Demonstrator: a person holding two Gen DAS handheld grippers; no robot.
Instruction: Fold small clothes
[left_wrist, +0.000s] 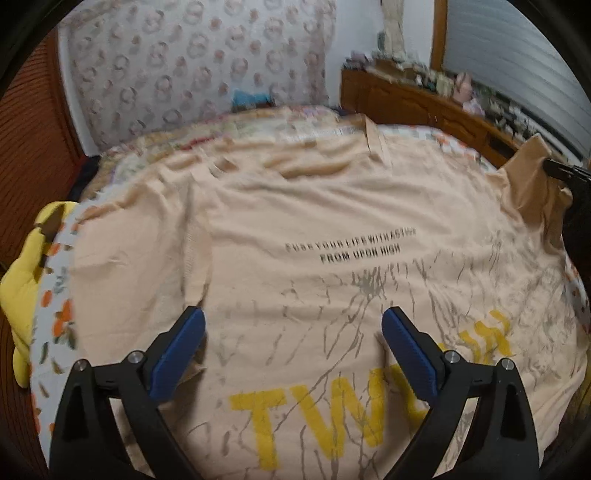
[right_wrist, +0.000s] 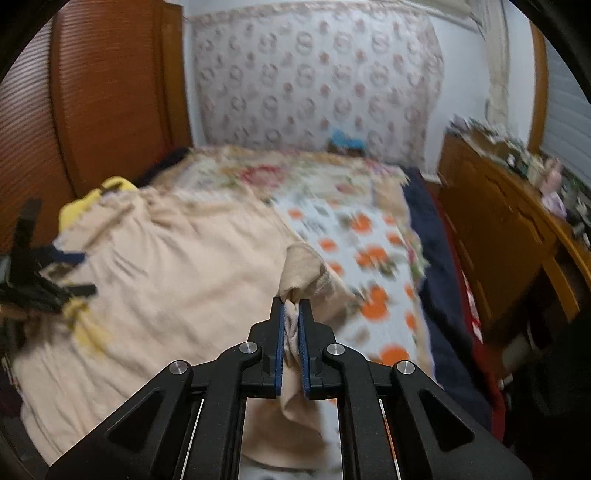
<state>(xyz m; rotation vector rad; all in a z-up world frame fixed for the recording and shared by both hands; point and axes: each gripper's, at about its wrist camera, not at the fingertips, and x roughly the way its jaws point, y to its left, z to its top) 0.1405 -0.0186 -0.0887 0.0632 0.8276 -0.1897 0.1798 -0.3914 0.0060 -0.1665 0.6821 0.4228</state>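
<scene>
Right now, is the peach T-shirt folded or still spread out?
Mostly spread: the T-shirt lies flat, print up, on the bed. Only one edge is lifted, pinched in the right claw. The left claw is open.

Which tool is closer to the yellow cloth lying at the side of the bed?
Left. The left tool hovers open above the peach T-shirt, nearer the yellow cloth. The right tool pinches the shirt's opposite edge, farther away.

Yellow print on T-shirt (left_wrist: 332, 258): lower part cut off by frame edge, partly hidden behind left gripper (left_wrist: 293, 332).
Shelf clutter (right_wrist: 517, 155): blurred, unidentifiable.
Bedspread (right_wrist: 369, 236): motion-blurred pattern.
</scene>
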